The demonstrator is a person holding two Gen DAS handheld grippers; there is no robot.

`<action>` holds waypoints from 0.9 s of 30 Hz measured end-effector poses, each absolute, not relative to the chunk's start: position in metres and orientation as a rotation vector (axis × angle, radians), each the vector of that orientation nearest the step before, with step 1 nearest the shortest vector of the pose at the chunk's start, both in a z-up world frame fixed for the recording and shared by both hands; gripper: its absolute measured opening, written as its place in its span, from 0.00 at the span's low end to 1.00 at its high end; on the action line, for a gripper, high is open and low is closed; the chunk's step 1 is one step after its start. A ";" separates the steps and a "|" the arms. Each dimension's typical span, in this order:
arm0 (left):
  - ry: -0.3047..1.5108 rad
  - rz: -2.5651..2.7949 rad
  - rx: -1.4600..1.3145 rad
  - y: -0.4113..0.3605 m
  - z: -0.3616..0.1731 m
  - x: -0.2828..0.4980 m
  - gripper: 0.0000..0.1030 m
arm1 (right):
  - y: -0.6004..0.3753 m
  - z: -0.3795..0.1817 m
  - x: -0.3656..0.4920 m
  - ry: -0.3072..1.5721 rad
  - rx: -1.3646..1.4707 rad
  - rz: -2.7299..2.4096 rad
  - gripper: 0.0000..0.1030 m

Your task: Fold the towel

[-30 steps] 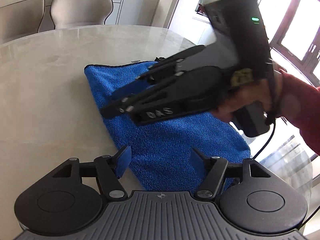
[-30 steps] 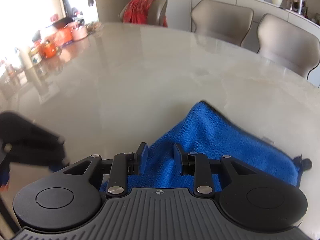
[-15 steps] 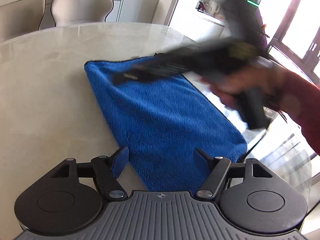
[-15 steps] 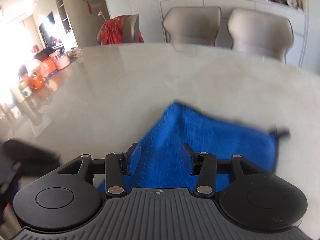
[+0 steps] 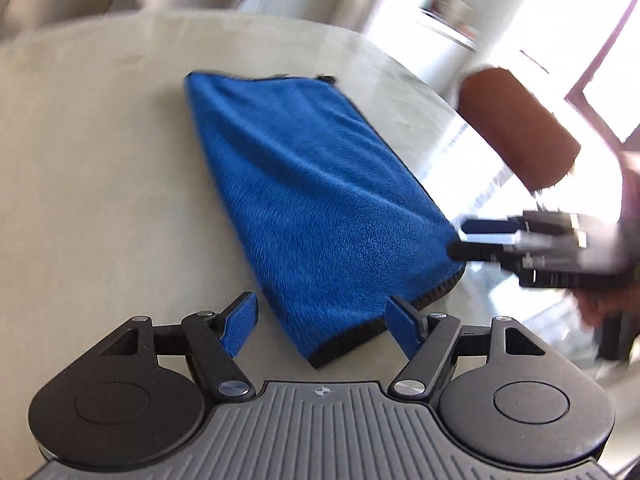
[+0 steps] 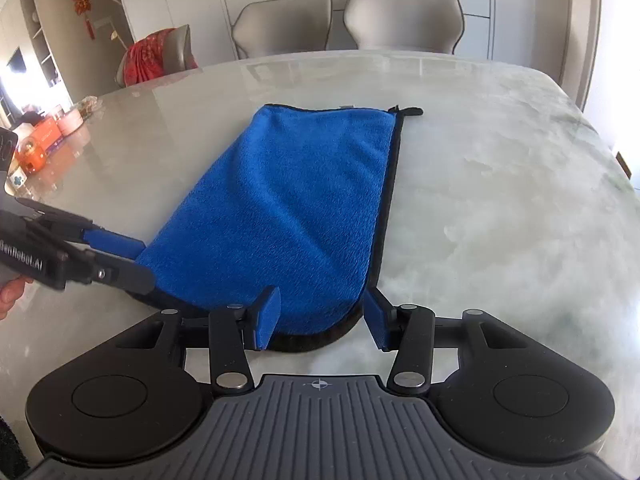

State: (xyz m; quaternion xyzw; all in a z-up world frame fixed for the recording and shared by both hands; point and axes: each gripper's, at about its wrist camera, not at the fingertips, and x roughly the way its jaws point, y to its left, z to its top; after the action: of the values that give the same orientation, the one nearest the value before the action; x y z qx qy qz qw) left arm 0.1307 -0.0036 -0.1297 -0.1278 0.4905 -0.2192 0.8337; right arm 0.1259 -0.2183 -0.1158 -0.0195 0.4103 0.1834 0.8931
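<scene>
A blue towel (image 5: 316,208) (image 6: 288,208) with a black hem lies folded on the pale marble table (image 6: 500,200), long side running away from me. My left gripper (image 5: 322,328) stands open, its blue pads either side of the towel's near left corner. In the right wrist view the left gripper (image 6: 140,260) comes in from the left at that corner. My right gripper (image 6: 322,320) is open and straddles the towel's near hem without pressing it. In the left wrist view the right gripper (image 5: 460,238), blurred, has its tips at the near right corner.
Two beige chairs (image 6: 404,20) and a white cabinet stand beyond the table's far edge. A chair with red cloth (image 6: 148,60) is at the far left. Boxes and orange items (image 6: 40,148) crowd the table's left side. A red-brown sleeve (image 5: 516,128) reaches in from the right.
The right gripper swung from over the towel's far part back to its near right corner, and its jaws opened wider. The left gripper rolled and shifted slightly at the near left corner.
</scene>
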 end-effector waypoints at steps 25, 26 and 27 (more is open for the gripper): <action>1.344 -0.303 -0.852 0.015 -0.159 0.167 0.22 | -0.146 -0.114 0.079 0.723 -0.312 0.551 0.54; 1.343 -0.311 -0.849 0.016 -0.156 0.168 0.22 | -0.141 -0.116 0.080 0.716 -0.344 0.550 0.54; 1.341 -0.315 -0.846 0.016 -0.154 0.168 0.22 | -0.136 -0.118 0.081 0.710 -0.377 0.547 0.54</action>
State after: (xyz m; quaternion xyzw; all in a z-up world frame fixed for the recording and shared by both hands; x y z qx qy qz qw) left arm 0.1685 0.0160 -0.1538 -0.3785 0.5999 -0.1409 0.6906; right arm 0.0809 -0.1360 -0.1182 -0.1809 0.3410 0.2630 0.8842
